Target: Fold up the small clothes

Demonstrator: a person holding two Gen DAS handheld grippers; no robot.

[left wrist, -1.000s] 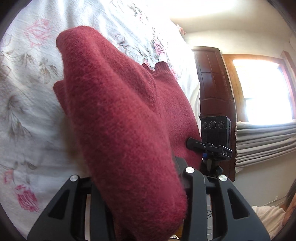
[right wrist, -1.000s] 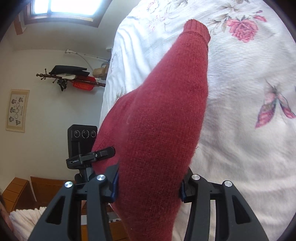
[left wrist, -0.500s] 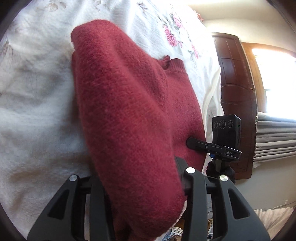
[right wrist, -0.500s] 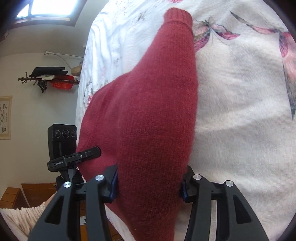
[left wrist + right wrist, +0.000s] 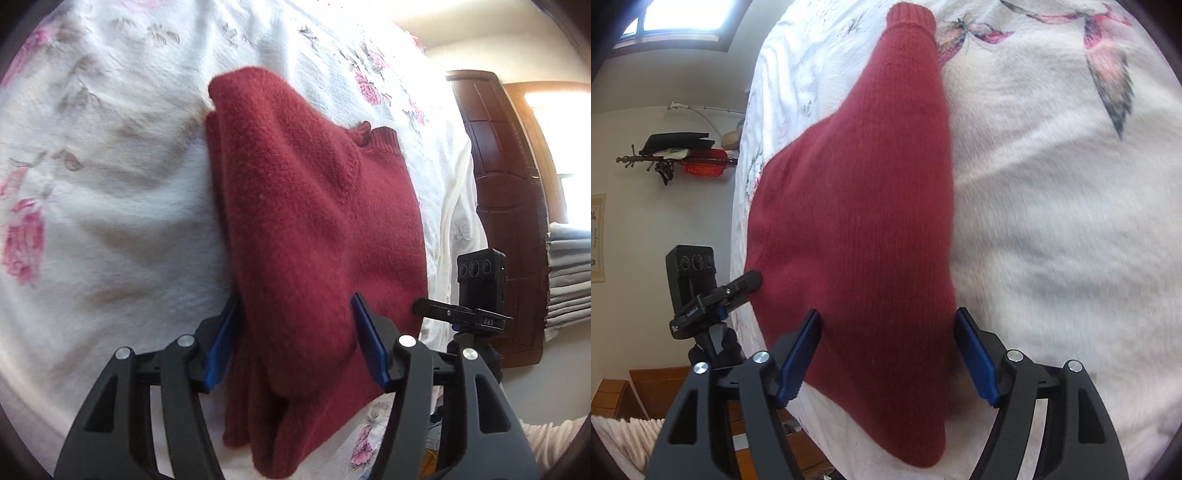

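- On the bed, a dark red sweater (image 5: 317,229) lies over a white bedspread (image 5: 110,221) printed with pink roses and grey leaves.
- Seen from the left wrist, the sweater's side is doubled over the body, making a thick fold that runs toward the camera; the ribbed collar shows at the far end.
- Left gripper (image 5: 295,332): its fingers stand wide apart, one blue pad (image 5: 221,343) on each side of the fold, neither clearly pressing the knit. It has hold of nothing.
- Seen from the right wrist, the sweater (image 5: 864,221) tapers to a sleeve with a ribbed cuff (image 5: 911,14) lying far up the bedspread (image 5: 1052,221), beside a printed butterfly (image 5: 1108,70).
- Right gripper (image 5: 886,350): fingers likewise spread wide, with the near part of the sweater lying between the blue pads (image 5: 975,362). Nothing is clamped.
- A small black camera (image 5: 480,280) on a stand sits at the bed's edge, close to the sweater's hem in both views.
- Beyond the bed, a dark wooden door (image 5: 506,206) and a bright window show on the left view; a wall rack (image 5: 676,155) with dark and red items shows on the right view.
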